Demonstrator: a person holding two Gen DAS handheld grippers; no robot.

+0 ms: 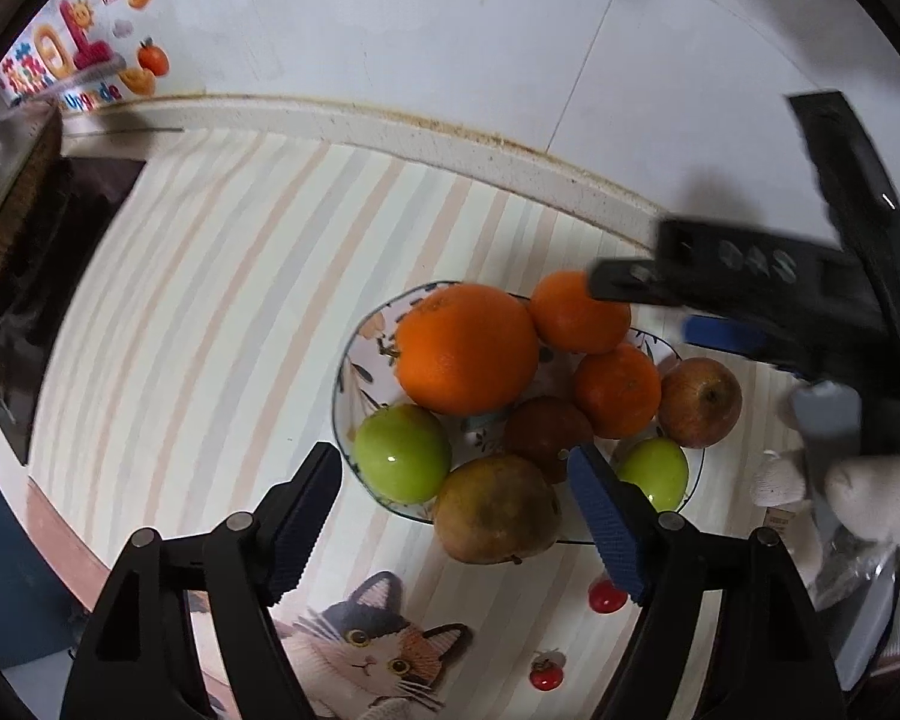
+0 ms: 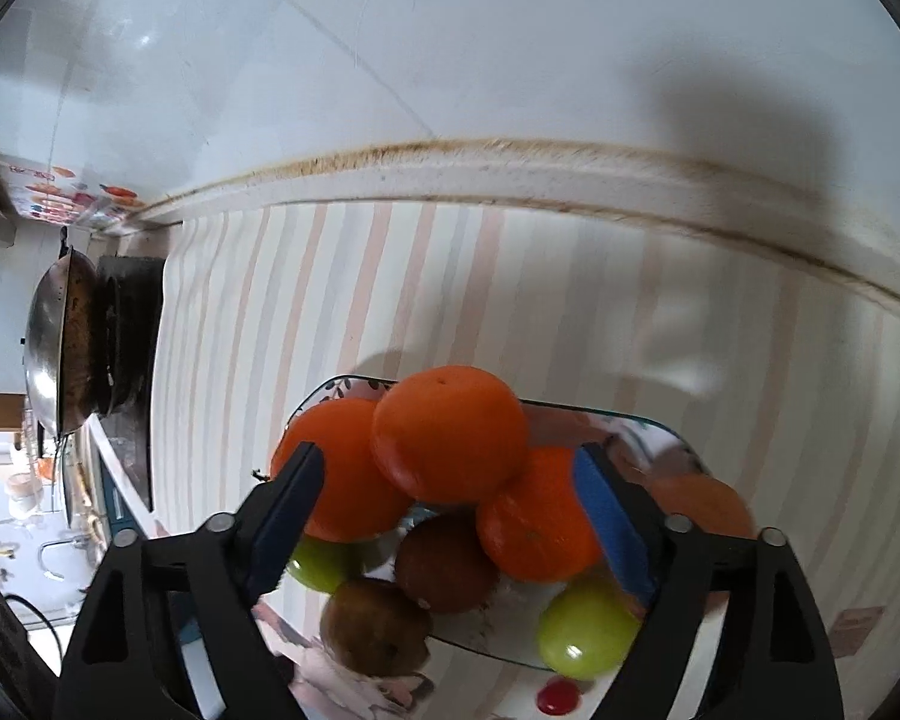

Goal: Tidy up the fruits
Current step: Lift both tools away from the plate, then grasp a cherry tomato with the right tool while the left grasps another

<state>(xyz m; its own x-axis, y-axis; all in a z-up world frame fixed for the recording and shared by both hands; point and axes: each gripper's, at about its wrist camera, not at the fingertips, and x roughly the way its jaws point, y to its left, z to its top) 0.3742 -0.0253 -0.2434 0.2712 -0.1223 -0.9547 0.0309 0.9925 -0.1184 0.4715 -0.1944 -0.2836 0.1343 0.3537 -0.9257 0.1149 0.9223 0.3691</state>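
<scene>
Hovering both tools over the plate [image 1: 354, 360] on the striped worktop [image 1: 210, 300]; we judge this as the pick-selection step. Left tool [image 1: 450, 510] is spread wide and holds nothing, its blue pad near the brown pear [image 1: 495, 510] at the plate's near edge. Right tool [image 2: 450, 516] is also spread and empty, bracketing the orange [image 2: 450, 432] stacked on top of the pile, no contact visible. Green apples [image 1: 402, 450] sit at the plate's near rim, red apple [image 1: 699, 399] at its right rim. Next move likely needs the right tool lowered and closed gently on the top orange without toppling its neighbours.
</scene>
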